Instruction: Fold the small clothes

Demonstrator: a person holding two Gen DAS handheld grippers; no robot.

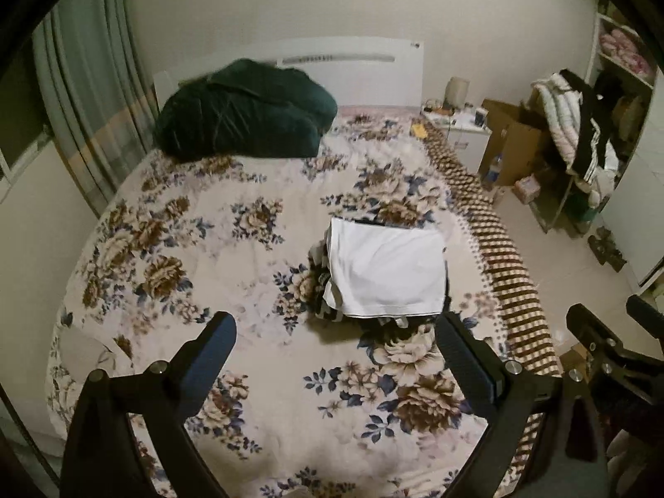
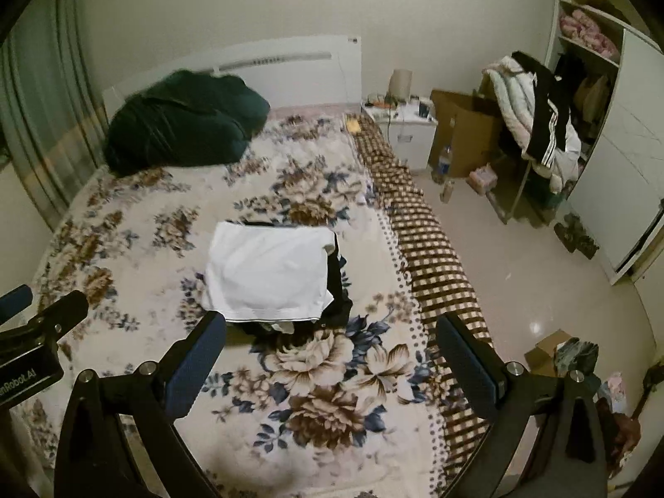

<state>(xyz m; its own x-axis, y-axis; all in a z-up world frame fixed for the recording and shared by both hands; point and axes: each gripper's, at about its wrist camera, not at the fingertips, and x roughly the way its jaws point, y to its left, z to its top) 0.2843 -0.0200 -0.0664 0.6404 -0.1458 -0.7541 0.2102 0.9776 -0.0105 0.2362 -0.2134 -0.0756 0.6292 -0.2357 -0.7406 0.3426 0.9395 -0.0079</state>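
Observation:
A folded white garment lies on top of a small stack of dark and striped clothes in the middle of the floral bedspread. My left gripper hangs well above the bed, short of the stack, open with nothing between its fingers. My right gripper is just as high, open and empty, with its left finger in line with the stack's near edge. The right gripper's finger shows at the right edge of the left wrist view, and the left gripper's finger at the left of the right wrist view.
A dark green quilt is bundled by the white headboard. A brown checked blanket runs down the bed's right side. On the floor stand a nightstand, a cardboard box, a chair heaped with coats and a wardrobe.

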